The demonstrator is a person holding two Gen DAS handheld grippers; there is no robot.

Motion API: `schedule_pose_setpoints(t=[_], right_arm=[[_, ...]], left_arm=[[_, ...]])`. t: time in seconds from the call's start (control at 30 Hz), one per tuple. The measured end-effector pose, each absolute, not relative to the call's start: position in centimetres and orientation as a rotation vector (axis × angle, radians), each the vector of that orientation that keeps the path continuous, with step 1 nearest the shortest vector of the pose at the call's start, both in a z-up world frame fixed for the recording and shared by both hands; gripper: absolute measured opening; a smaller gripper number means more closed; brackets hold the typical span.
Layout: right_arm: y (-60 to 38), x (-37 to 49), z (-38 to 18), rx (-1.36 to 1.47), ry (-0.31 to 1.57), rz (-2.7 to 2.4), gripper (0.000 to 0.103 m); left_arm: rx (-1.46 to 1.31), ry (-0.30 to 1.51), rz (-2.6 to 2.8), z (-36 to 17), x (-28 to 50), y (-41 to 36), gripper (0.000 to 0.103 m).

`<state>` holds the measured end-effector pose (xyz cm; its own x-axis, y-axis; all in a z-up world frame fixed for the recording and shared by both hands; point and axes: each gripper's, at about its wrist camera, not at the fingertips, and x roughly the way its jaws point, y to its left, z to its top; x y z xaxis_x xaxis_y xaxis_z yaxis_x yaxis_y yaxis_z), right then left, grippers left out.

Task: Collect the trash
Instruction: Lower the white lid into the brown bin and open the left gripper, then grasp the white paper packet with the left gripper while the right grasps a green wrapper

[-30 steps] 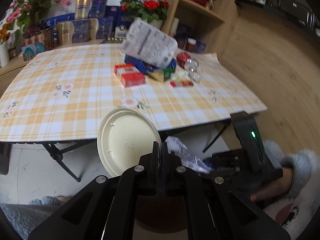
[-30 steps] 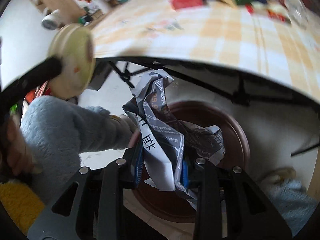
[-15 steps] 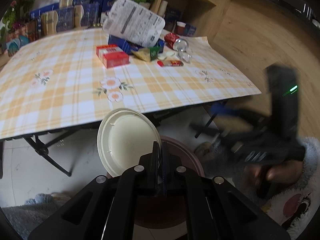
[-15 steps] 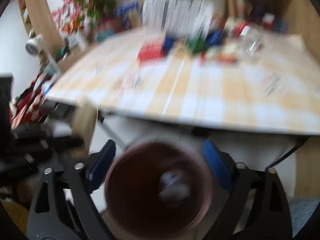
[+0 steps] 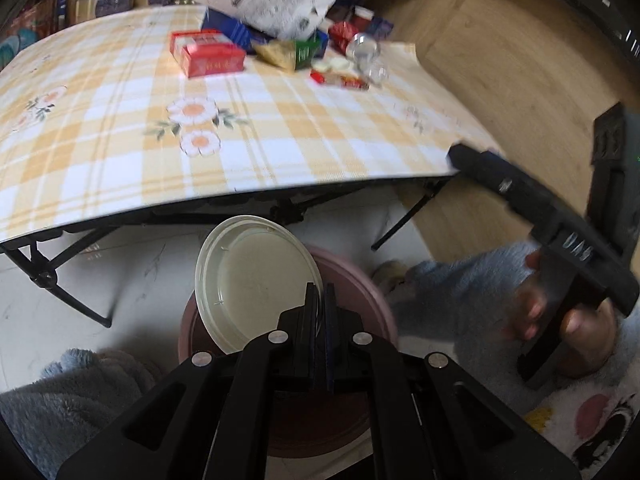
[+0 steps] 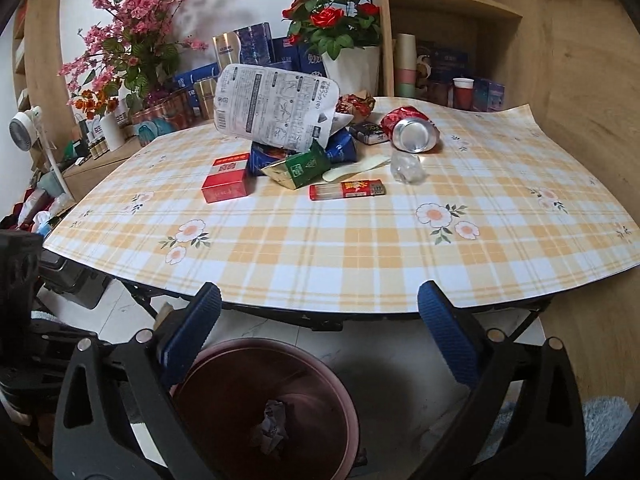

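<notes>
- Crumpled paper (image 6: pixel 273 428) lies at the bottom of the open brown bin (image 6: pixel 336 384).
- Crushed red can (image 6: pixel 410 130), red boxes (image 6: pixel 225 181) and wrappers (image 6: pixel 298 168) litter the checked tabletop (image 6: pixel 360 248).

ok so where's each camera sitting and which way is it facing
Left wrist: on the left gripper, angled down past the cream lid in its shut jaws onto the brown bin and checked table; the right hand and a blue fleece sleeve show.
Right wrist: on the right gripper, jaws open and empty, facing the table's trash pile, the bin below holding crumpled paper.
Shared: bin, table, red box.
</notes>
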<state>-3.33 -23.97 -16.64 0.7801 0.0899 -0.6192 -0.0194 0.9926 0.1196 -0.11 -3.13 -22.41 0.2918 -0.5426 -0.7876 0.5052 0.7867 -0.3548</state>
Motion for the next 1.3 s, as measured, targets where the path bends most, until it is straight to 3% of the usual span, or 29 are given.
schedule_pose_setpoints(t=[0.3,0.37,0.43,0.5,0.63,1.0,1.3], right_arm=[[-24.5,-2.8,-17.6,0.136,0.701,0.03,0.097],[-24.6,-2.8,-17.7,0.136,0.706,0.028,0.097],[-24.8,-2.9,-17.9,0.144,0.71,0.027,0.097],[-25.2,-2.9,-17.9,0.156,0.712,0.019,0.097],[-26.3,-2.5,-18.4,0.206,0.726,-0.008,0.097],[-27.1,-1.3,-19.1,0.216,0.759,-0.008,0.097],[-28.6,1.4,-17.8,0.184,0.774,-0.078,0.097]], left_arm=[[-0.05,1.078,-0.723,-22.7,0.0,-3.4,0.005],[-0.042,1.08,-0.724,-22.8,0.1,-3.8,0.011],[-0.031,1.08,-0.72,-22.9,0.2,-4.2,0.042],[-0.023,1.068,-0.715,-22.7,0.1,-4.4,0.059],[-0.009,1.032,-0.688,-22.2,0.1,-4.5,0.076],[-0.213,0.931,-0.597,-19.0,3.3,-0.9,0.079],[-0.056,0.737,-0.602,-11.2,12.3,-2.4,0.079]])
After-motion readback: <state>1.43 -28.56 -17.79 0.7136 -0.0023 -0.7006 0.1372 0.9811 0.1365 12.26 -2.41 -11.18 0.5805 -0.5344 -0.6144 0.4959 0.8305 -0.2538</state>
